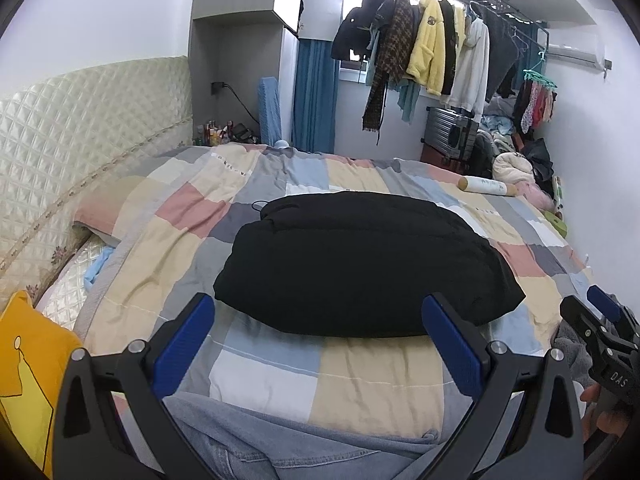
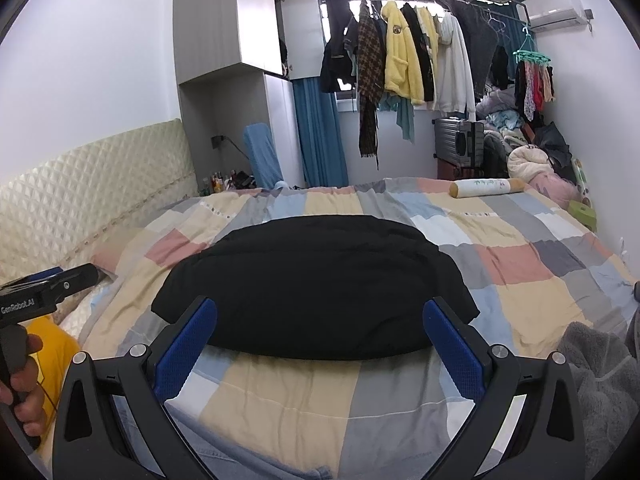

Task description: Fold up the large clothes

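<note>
- A black jacket [image 1: 360, 264], folded into a puffy rounded bundle, is lying mid-bed on the checked quilt [image 1: 384, 380].
- The left gripper [image 1: 318, 320] is hovering before it, blue ribbed fingers [image 1: 182, 348] spread wide, holding nothing.
- The right gripper [image 2: 320, 324] is doing likewise, touching nothing.
</note>
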A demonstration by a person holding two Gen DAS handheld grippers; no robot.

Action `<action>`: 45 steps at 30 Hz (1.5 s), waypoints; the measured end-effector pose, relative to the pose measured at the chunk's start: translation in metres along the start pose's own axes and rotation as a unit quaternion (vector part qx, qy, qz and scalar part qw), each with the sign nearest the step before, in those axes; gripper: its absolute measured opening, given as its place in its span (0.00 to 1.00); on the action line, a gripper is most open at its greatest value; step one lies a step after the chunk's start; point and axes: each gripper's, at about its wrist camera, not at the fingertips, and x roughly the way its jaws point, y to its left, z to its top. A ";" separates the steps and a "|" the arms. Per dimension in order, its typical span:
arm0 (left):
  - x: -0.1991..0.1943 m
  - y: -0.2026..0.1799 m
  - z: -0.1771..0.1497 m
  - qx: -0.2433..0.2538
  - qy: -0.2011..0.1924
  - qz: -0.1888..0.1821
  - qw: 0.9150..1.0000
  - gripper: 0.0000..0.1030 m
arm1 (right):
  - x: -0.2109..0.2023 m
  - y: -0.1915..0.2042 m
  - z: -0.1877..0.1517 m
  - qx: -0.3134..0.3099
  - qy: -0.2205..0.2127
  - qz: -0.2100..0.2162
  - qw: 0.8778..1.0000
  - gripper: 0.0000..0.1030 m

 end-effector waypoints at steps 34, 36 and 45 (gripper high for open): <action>0.004 -0.016 0.008 -0.004 0.016 -0.027 0.999 1.00 | -0.003 -0.012 0.003 0.003 0.000 -0.011 1.000 1.00; 0.004 -0.020 0.008 0.003 0.014 -0.027 1.000 1.00 | -0.004 -0.012 0.004 0.002 -0.001 -0.011 1.000 1.00; 0.004 -0.023 0.007 0.005 0.019 -0.027 0.999 1.00 | -0.007 -0.016 0.005 0.002 -0.002 -0.015 1.000 1.00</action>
